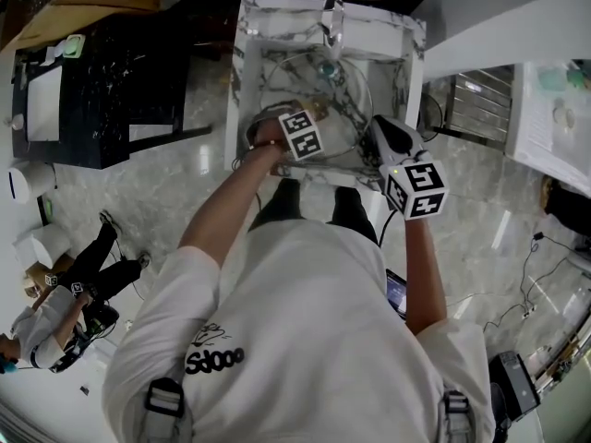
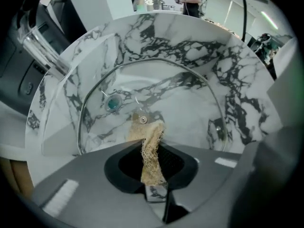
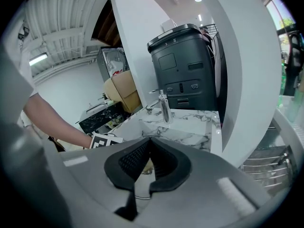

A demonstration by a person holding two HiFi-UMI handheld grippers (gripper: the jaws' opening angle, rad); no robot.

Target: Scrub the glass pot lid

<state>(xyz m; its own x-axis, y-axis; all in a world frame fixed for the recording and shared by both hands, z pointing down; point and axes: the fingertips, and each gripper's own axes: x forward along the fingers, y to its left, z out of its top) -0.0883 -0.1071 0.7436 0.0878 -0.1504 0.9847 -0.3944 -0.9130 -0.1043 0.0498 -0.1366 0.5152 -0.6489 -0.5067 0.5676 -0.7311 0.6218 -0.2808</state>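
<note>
Pinching a strip of tan mesh scrubber [image 2: 151, 141] in the left hand-held gripper [image 2: 154, 163], jaws closed on its lower end at the bottom centre of the left gripper view. Touching the scrubber's upper end to the glass pot lid [image 2: 190, 103], just below the small screw at the lid's centre. Filling the middle of that view: the lid inside the marble sink [image 2: 247, 75], metal rim arching from left to right, teal drain [image 2: 113, 103] showing through the glass. Clamping the lid's right edge with the right hand-held gripper [image 3: 148, 148]: pads pressed together at the tips, a thin rim line between them lower down. Behind the sink, centre of the right gripper view: a chrome faucet [image 3: 164, 107].
</note>
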